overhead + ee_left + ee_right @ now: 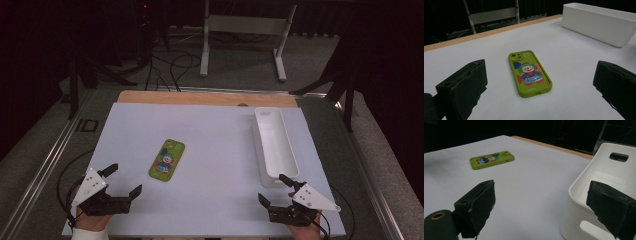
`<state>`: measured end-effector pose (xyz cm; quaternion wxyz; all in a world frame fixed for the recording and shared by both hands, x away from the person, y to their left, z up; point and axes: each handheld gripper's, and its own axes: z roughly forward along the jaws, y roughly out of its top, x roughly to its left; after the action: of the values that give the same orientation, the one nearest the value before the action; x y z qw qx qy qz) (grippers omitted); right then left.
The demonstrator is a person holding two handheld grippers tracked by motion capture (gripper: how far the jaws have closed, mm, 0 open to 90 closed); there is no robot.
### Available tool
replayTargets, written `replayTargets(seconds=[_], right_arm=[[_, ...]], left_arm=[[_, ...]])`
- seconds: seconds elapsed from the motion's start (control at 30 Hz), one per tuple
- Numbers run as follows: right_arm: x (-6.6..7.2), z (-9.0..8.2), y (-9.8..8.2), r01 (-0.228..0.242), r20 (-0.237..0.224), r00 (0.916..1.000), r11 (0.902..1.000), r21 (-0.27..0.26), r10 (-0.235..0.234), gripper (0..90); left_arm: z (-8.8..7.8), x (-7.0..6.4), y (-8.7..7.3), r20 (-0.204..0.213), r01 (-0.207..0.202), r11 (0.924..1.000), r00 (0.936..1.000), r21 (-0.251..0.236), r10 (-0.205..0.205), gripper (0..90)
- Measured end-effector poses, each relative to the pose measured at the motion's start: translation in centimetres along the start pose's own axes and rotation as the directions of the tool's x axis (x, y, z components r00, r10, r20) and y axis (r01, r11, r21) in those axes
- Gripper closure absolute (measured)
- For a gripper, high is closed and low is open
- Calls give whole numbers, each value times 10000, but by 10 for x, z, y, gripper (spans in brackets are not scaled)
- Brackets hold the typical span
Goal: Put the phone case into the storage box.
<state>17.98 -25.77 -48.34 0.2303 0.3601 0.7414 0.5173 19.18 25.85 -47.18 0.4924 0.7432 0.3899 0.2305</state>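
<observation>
High view: green phone case (pixel 167 159) at table centre, white bin (pixel 275 145) at 3 o'clock; left gripper (pixel 122 181) and right gripper (pixel 274 189) wide open, empty

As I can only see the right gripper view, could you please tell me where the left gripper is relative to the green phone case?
Observer: The left gripper is near the front left corner of the table. Its fingers are open, and the green phone case lies just ahead of them, untouched.
Operator: Thank you. What is printed on the case?
Observer: The left gripper view shows a clown with green hair. The camera cutout is at the end of the case farthest from that gripper.
Operator: Is the white bin empty along its whole length?
Observer: Yes. In the high view the long white bin holds nothing.
</observation>
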Motion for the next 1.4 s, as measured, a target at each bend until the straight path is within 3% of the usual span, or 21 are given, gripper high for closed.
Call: replayTargets(seconds=[0.63,1.03,1.4], right_arm=[[2,0,-2,-12,41,10000,10000,27,11,87],[3,0,-1,68,129,9999,9998,177,-70,87],[4,2,11,310,117,9994,9992,239,-312,87]], left_arm=[[4,-2,0,-224,287,9992,9994,280,-280,0],[9,-7,1,-310,37,9983,9995,585,-19,0],[10,-9,14,-455,-43,9954,9989,960,87,0]])
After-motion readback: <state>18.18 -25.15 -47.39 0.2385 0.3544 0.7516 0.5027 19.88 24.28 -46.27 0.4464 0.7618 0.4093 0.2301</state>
